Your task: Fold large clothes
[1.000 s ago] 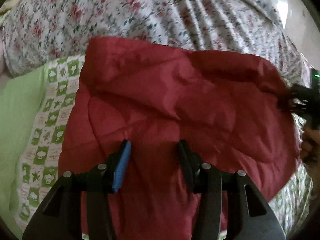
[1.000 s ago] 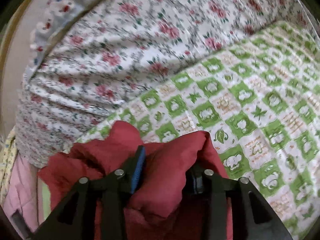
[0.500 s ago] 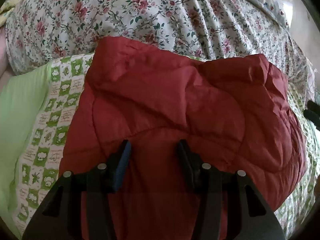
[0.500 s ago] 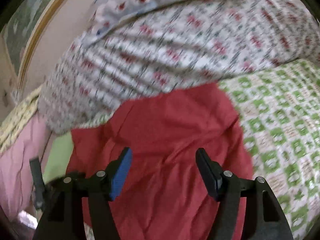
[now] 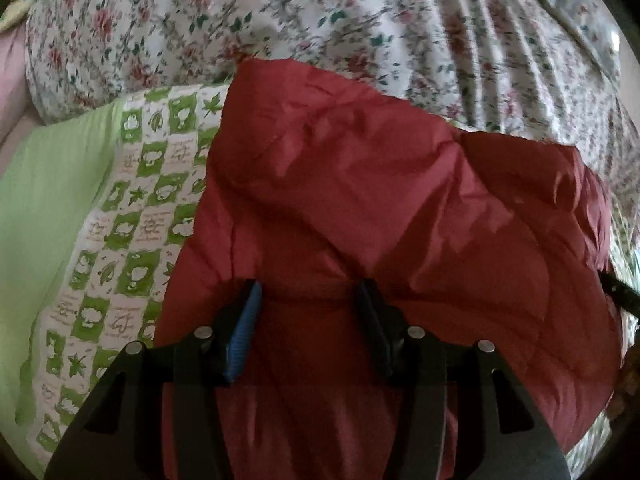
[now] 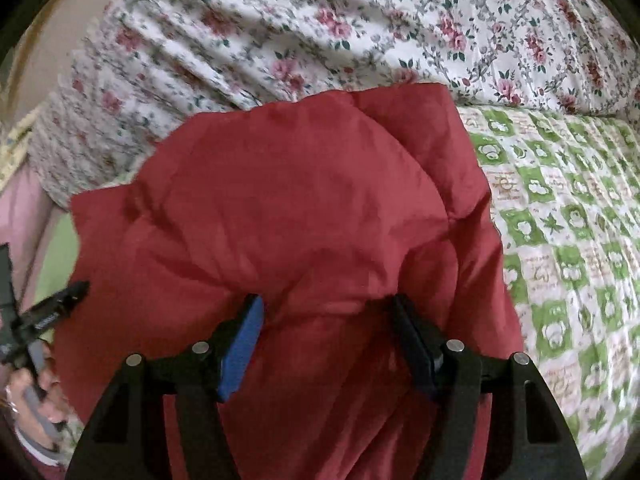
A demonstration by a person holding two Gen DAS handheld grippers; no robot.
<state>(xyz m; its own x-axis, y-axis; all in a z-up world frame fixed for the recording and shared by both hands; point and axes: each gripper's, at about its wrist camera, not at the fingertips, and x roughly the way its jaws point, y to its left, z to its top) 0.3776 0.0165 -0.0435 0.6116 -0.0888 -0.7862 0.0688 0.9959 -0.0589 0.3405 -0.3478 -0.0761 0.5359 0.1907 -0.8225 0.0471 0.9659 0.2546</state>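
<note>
A large red quilted garment lies folded in a puffy block on a green and white checked bedspread. It also fills the middle of the right wrist view. My left gripper is open and empty, its jaws spread just above the garment's near part. My right gripper is open and empty over the garment's near part too. The left gripper also shows at the left edge of the right wrist view, beside the garment's left side.
A bulky floral quilt is heaped along the far side, touching the garment's far edge; it also shows in the right wrist view. The checked bedspread extends to the right. A plain green sheet lies at the left.
My right gripper let go of the red garment's corner and opened, then pulled back over the garment. The garment's right side dropped flat. My left gripper stayed open and shifted slightly.
</note>
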